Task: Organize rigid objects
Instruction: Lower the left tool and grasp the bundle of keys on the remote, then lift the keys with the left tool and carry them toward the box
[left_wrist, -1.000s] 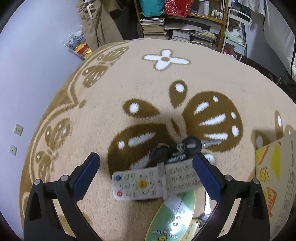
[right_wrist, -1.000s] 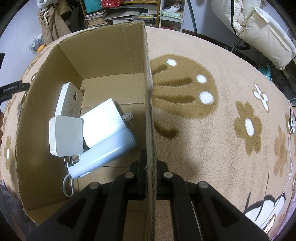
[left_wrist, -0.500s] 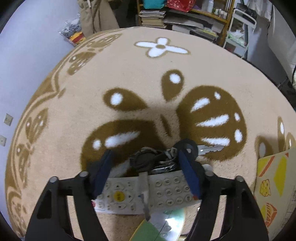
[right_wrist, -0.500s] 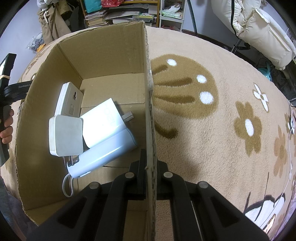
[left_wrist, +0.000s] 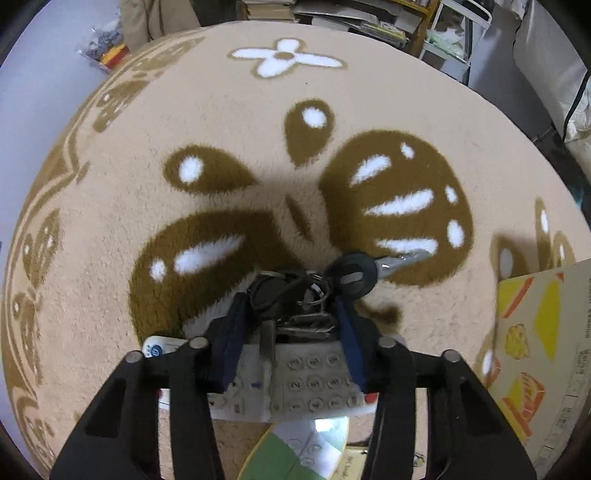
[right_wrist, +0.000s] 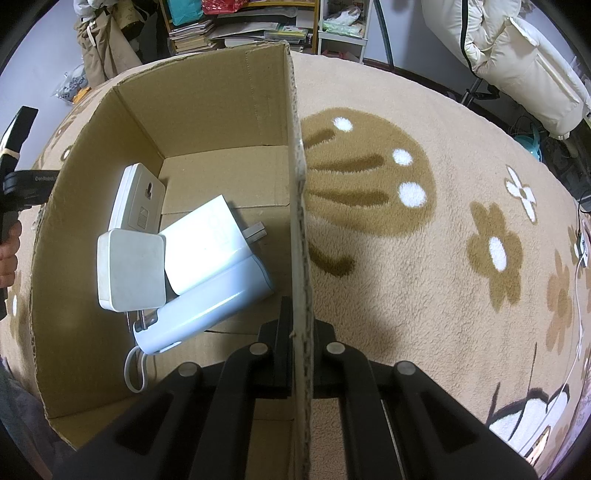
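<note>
The left gripper (left_wrist: 291, 314) has its blue pads (left_wrist: 232, 343) squeezed in on a bunch of keys (left_wrist: 291, 295), one pad on each side of the cluster, so it's clamped on them. The biggest key (left_wrist: 356, 273) has a round black head and sticks out just past the right fingertip, with its silver blade pointing off to the right over the carpet (left_wrist: 221, 110). Right under the fingers there's a white remote (left_wrist: 310, 384) lying crosswise, and closer to the wrist a green and white gadget (left_wrist: 295, 454) peeks out from below it. Can't tell whether the keys are touching the remote or are clear of it. Over on the other side, the right gripper (right_wrist: 299, 332) is pinched tight on the wall of a cardboard box (right_wrist: 207, 110), one finger inside and one outside. Inside the box, left of that gripper, sit a few white chargers (right_wrist: 129, 269) and a pale blue power bank (right_wrist: 214, 302), all piled together on the bottom.
</note>
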